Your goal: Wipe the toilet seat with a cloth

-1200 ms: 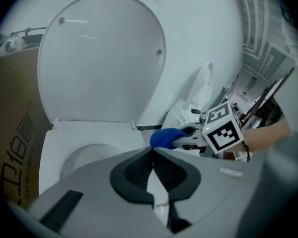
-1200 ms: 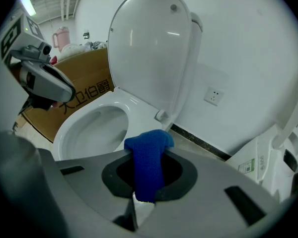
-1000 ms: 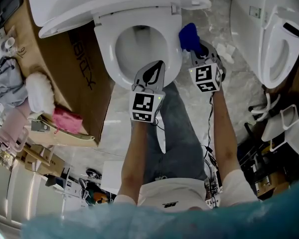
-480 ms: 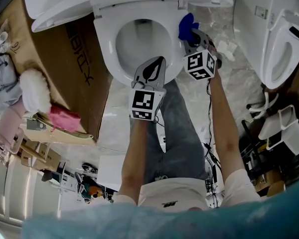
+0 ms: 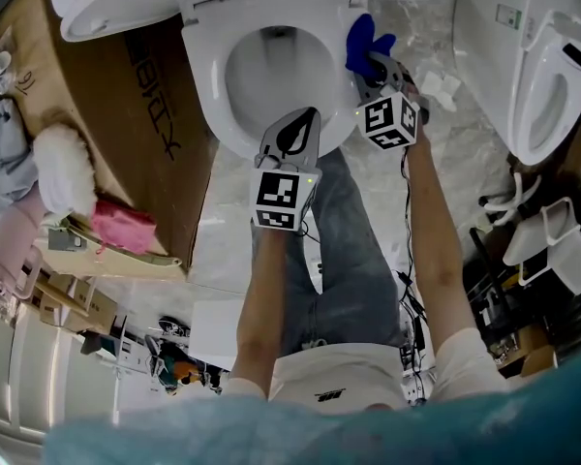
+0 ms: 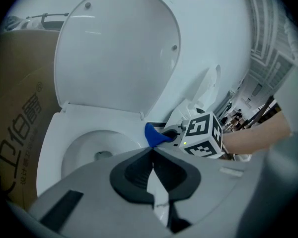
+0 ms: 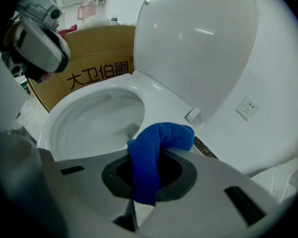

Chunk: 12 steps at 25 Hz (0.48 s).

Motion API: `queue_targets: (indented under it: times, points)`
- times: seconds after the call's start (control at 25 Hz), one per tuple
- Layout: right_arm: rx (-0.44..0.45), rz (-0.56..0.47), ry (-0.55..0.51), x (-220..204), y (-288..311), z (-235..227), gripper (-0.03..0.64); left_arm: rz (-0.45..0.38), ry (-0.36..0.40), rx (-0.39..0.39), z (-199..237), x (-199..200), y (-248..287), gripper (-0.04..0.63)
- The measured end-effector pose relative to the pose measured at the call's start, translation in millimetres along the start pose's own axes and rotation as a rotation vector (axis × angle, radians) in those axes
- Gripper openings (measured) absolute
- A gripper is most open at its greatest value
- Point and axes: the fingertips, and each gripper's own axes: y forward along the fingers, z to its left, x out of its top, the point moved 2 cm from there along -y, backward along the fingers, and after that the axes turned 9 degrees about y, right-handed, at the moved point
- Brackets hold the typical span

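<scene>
The white toilet seat point(image 5: 205, 85) lies down around the bowl, and its lid point(image 5: 107, 3) stands up behind it. My right gripper point(image 5: 372, 69) is shut on a blue cloth point(image 5: 364, 44) at the seat's far right edge, near the hinge. In the right gripper view the blue cloth point(image 7: 151, 155) droops over the jaws, just short of the seat point(image 7: 156, 99). My left gripper point(image 5: 296, 136) hovers over the seat's near rim, shut with nothing in it. From the left gripper view, its tips point(image 6: 152, 155) meet, and the cloth point(image 6: 153, 134) shows beyond them.
A brown cardboard box point(image 5: 150, 124) stands close to the toilet's left side, with pink items point(image 5: 123, 226) and a white fluffy thing point(image 5: 63, 168) beside it. A second toilet point(image 5: 533, 66) stands at the right. Crumpled paper point(image 5: 443, 90) lies on the marble floor between them.
My right gripper has carried the blue cloth farther along the seat's right side toward the hinge. The left gripper has stayed over the near rim.
</scene>
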Motion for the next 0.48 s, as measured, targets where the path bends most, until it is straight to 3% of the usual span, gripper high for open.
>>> queue_targets:
  times: [0.48]
  points:
    - [-0.005, 0.042, 0.03, -18.2, -8.5, 29.8, 0.021, -0.003, 0.0, -0.019, -3.5, -16.8, -20.0, 0.009]
